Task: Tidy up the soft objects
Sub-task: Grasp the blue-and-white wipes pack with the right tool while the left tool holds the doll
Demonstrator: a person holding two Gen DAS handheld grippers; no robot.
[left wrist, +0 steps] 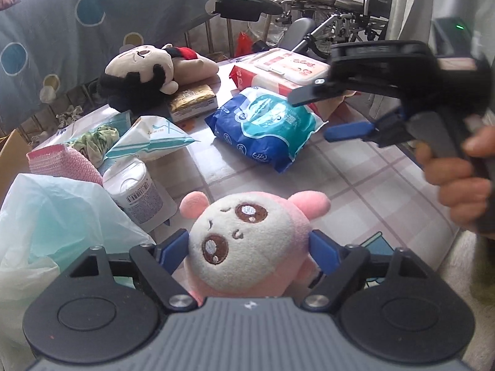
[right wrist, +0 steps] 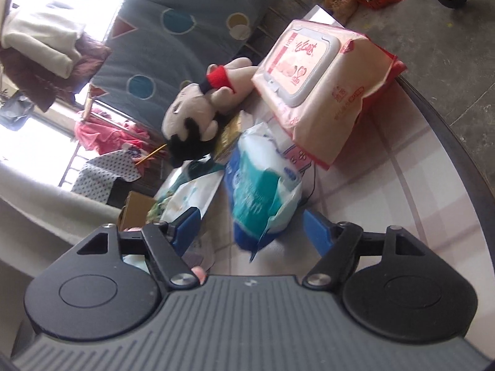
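Observation:
My left gripper [left wrist: 249, 249] is shut on a pink plush doll [left wrist: 247, 247] with a cream face, held above the near side of the checked table [left wrist: 355, 185]. My right gripper [right wrist: 250, 225] is open and empty, tilted above a blue-and-white tissue pack [right wrist: 263, 191]; in the left wrist view the right gripper [left wrist: 337, 114] hovers just right of this pack [left wrist: 266, 126]. A black-haired plush doll [left wrist: 145, 74] lies at the table's far side and also shows in the right wrist view [right wrist: 198, 117].
A large red-and-cream wet-wipe pack [left wrist: 284, 68] lies at the far right. A gold packet [left wrist: 191, 102], a teal-striped pack [left wrist: 151, 142], a white tissue roll [left wrist: 136, 191], a pink mesh cloth [left wrist: 65, 164] and a pale plastic bag [left wrist: 46, 225] crowd the left. A wheelchair [left wrist: 340, 12] stands beyond.

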